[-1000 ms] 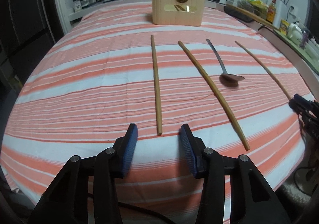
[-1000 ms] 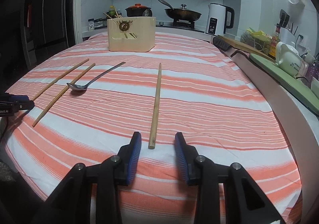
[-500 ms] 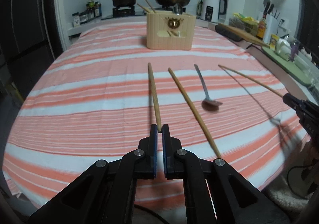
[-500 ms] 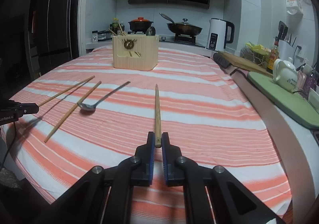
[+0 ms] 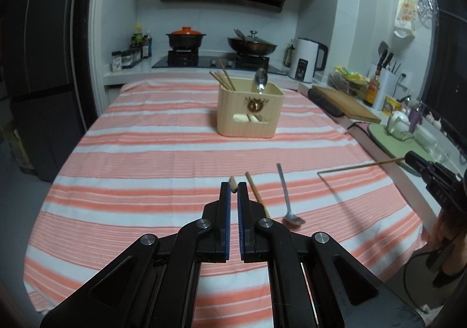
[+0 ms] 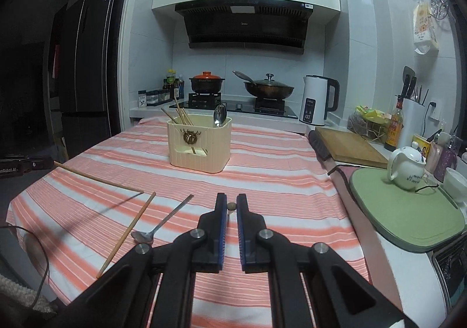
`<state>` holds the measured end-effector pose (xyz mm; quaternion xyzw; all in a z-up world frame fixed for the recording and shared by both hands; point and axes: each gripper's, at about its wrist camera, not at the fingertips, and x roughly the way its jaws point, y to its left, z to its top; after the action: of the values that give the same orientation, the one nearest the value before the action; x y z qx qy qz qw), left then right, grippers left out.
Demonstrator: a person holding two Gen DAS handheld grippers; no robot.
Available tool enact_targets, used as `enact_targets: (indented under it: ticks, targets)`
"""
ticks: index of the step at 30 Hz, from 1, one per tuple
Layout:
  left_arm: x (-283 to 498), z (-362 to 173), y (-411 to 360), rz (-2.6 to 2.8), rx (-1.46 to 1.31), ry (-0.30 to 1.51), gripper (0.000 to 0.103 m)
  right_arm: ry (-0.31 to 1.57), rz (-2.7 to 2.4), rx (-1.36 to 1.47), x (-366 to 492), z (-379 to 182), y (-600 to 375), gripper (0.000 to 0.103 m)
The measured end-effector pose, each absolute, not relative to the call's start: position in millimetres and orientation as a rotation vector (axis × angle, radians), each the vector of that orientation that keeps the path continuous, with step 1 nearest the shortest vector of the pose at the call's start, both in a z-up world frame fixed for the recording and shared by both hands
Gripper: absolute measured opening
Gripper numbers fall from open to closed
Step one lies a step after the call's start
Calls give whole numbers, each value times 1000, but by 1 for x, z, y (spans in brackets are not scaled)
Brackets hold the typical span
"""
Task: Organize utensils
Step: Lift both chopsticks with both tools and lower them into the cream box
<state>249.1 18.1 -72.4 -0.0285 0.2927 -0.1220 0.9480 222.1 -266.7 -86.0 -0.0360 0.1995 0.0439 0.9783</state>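
A: Left wrist view has the left claw (image 5: 233, 185) pinching the end of a chopstick (image 5: 233, 183), seen end-on between the blue pads, raised off the striped table (image 5: 151, 152).

B: And the right claw (image 6: 230, 205)?

A: Pressed on its own chopstick (image 6: 231, 206) the same way. From the left wrist view that stick (image 5: 359, 166) juts out over the cloth, casting a shadow.

B: What lies loose?

A: One chopstick (image 5: 256, 195) and a spoon (image 5: 287, 205), side by side on the cloth just right of the left claw.

B: The holder?

A: A cream holder box (image 5: 249, 107) stands further back on the table, with several chopsticks (image 5: 223, 78) and a spoon (image 5: 260, 81) upright in it.
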Motion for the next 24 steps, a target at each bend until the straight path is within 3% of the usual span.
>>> enact_targets:
  ticks: [24]
  targets:
    - [271, -12, 10, -305, -79, 543, 2, 330, 158, -22, 254, -28, -274, 7]
